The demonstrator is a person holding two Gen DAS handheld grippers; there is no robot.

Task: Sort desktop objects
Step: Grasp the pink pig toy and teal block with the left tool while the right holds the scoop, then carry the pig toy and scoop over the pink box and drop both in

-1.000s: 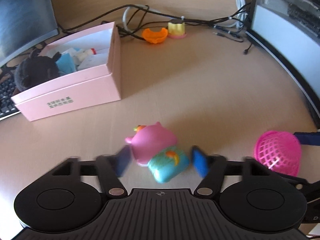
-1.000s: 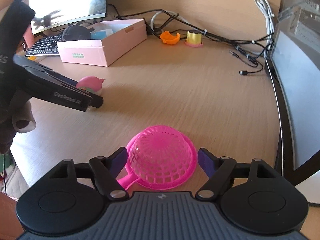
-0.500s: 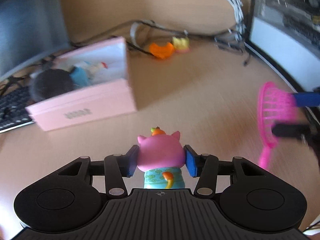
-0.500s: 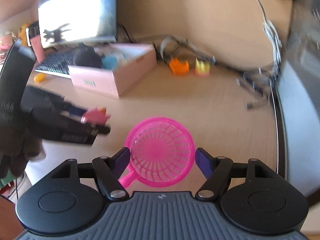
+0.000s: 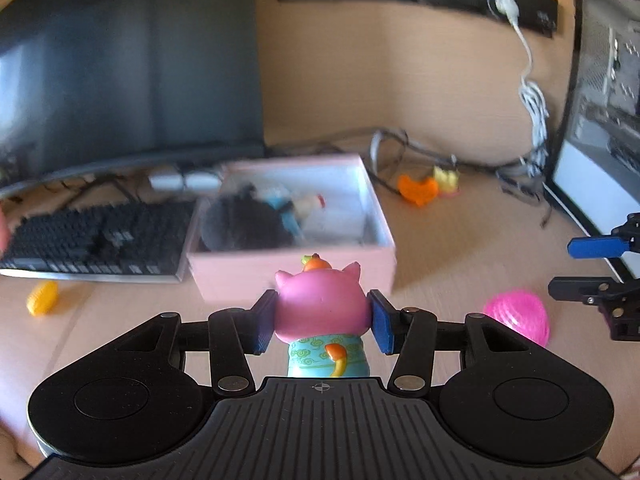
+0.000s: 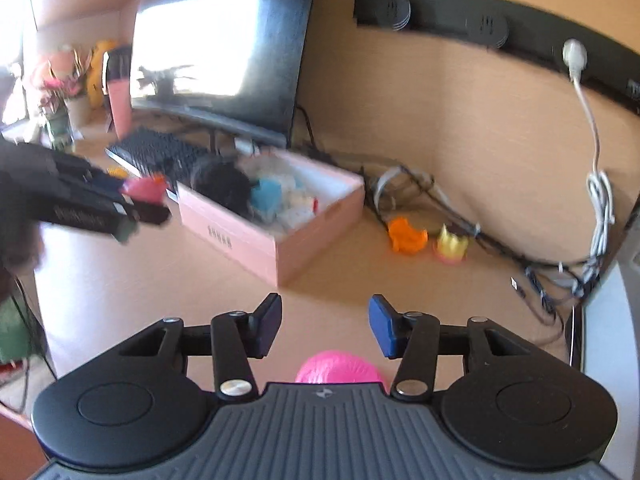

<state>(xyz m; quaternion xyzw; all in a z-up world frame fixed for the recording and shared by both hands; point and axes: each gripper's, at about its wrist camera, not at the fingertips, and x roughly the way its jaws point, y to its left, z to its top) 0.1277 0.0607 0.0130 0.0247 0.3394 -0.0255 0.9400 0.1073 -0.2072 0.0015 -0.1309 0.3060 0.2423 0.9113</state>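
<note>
Carrying the pig toy (image 5: pixel 320 308) clamped in my left fingers (image 5: pixel 264 322), now lifted near the pink box (image 5: pixel 292 268); right fingers (image 6: pixel 380 326) parted, pink strainer (image 6: pixel 340 368) released (back on desk).

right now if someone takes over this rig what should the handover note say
Left tool: shut on the pink pig toy, held up short of the pink box.
Right tool: open, holding nothing; pink strainer lies on the desk just below it.
Done: several toys are in the box.
Left: drop the pig in, then the strainer, the orange toy, the yellow toy and the small yellow piece by the keyboard.
</note>
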